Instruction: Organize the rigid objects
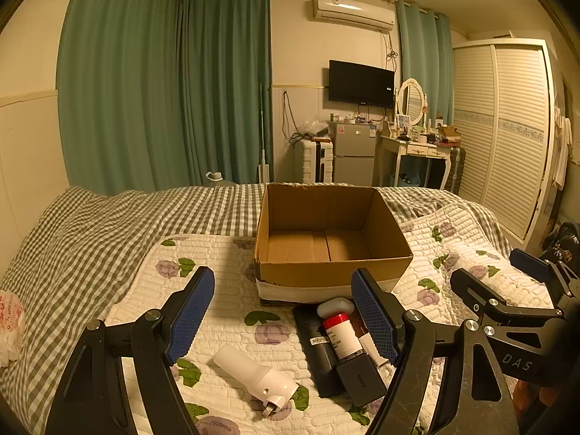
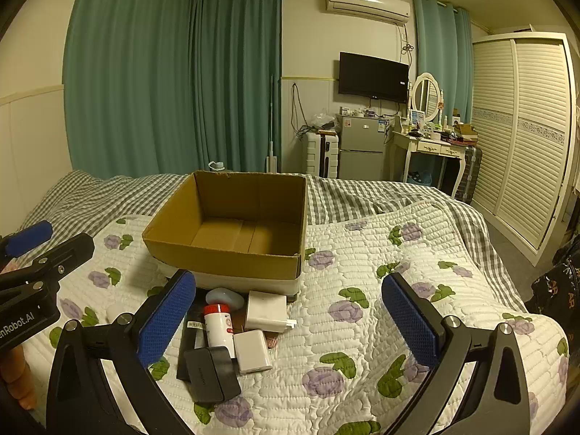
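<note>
The left gripper (image 1: 282, 317) and right gripper (image 2: 286, 319) both have their jaws wide apart, holding nothing. The small objects (image 2: 232, 333) lie on the quilt (image 2: 362, 253) at 6 o'clock of the empty box (image 2: 232, 224).

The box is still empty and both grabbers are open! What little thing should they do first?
Probably lower the left gripper onto the white cylinder lying alone on the quilt. It sits nearly between the open jaws, apart from the crowded pile, so it looks like the easiest grab. The cardboard box just behind holds nothing yet.
</note>
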{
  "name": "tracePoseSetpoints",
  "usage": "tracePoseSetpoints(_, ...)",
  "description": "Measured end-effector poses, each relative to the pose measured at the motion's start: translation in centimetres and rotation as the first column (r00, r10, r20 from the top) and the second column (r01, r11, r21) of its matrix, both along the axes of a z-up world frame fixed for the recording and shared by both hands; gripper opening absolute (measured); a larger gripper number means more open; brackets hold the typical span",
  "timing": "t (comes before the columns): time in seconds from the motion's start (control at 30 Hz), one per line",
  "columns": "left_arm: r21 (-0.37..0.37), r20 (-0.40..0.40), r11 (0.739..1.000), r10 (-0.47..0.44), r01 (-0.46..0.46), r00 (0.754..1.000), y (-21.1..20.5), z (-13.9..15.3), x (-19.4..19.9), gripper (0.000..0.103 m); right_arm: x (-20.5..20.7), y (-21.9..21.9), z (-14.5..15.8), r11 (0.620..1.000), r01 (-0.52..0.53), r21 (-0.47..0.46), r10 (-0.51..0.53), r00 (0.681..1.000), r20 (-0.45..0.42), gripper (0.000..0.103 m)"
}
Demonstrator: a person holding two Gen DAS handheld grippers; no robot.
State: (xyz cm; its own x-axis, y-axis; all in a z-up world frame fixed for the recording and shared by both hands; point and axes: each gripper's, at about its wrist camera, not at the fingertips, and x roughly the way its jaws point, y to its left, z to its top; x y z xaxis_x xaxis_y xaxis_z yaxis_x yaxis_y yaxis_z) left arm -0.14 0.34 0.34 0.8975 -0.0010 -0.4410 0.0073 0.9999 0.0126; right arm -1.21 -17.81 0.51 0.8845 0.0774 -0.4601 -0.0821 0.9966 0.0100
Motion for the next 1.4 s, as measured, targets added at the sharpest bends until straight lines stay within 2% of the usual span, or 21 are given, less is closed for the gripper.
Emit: tracePoseSetpoints(1.4, 0.001, 0.001, 1.000, 0.001, -0.001, 1.000, 0.09, -0.02, 0.02, 0.081, 0.00, 0.24, -0.34, 1.000, -0.002, -0.003, 0.002, 1.000, -0.005, 0.103)
